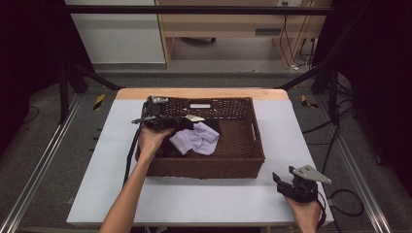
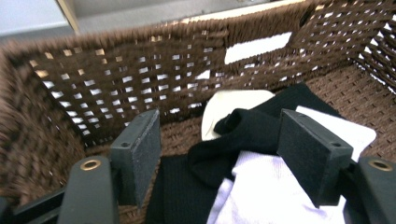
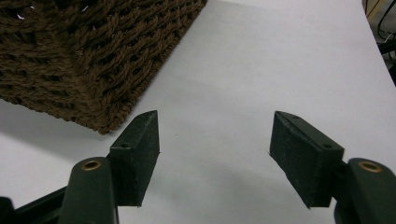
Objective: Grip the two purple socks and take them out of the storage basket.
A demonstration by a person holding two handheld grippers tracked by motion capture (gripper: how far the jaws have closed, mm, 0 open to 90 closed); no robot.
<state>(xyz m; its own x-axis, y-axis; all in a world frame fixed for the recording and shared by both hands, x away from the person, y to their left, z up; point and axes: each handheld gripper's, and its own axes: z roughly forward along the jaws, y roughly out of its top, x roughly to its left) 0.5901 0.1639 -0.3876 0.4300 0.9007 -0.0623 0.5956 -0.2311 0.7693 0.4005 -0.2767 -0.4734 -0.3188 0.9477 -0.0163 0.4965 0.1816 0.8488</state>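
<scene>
1. The left gripper (image 1: 163, 119) is down inside the brown woven basket (image 1: 252, 145), up in its far-left corner as the high view shows it. The person's left hand (image 1: 151, 141) wraps it from behind, and its cable drops over the basket's left side.

2. Its jaws are spread wide and they're not pinching anything. In the left gripper view (image 2: 217, 156) both pads hang just above the laundry, with a clear gap between them.

3. What's under those jaws is a small heap of socks. A black sock (image 2: 243, 135) lies bunched in the middle, a white sock (image 2: 266, 186) sits under and in front of it, and a cream piece (image 2: 229, 105) pokes out behind, near the basket's back wall.

4. From above, the same heap reads as a pale lilac-white bundle (image 1: 197, 139) in the left half of the basket (lighting probably, it looks plain white up close). The right half shows bare weave.

5. The right gripper (image 1: 286, 182) is well apart from all that, out on the white table (image 1: 194, 199) near the front-right corner of the basket, held in the person's right hand (image 1: 306, 211).

6. Its jaws are spread too, holding nothing. The right gripper view (image 3: 215, 151) shows bare tabletop between the pads, with the basket's corner off to the upper left.
</scene>
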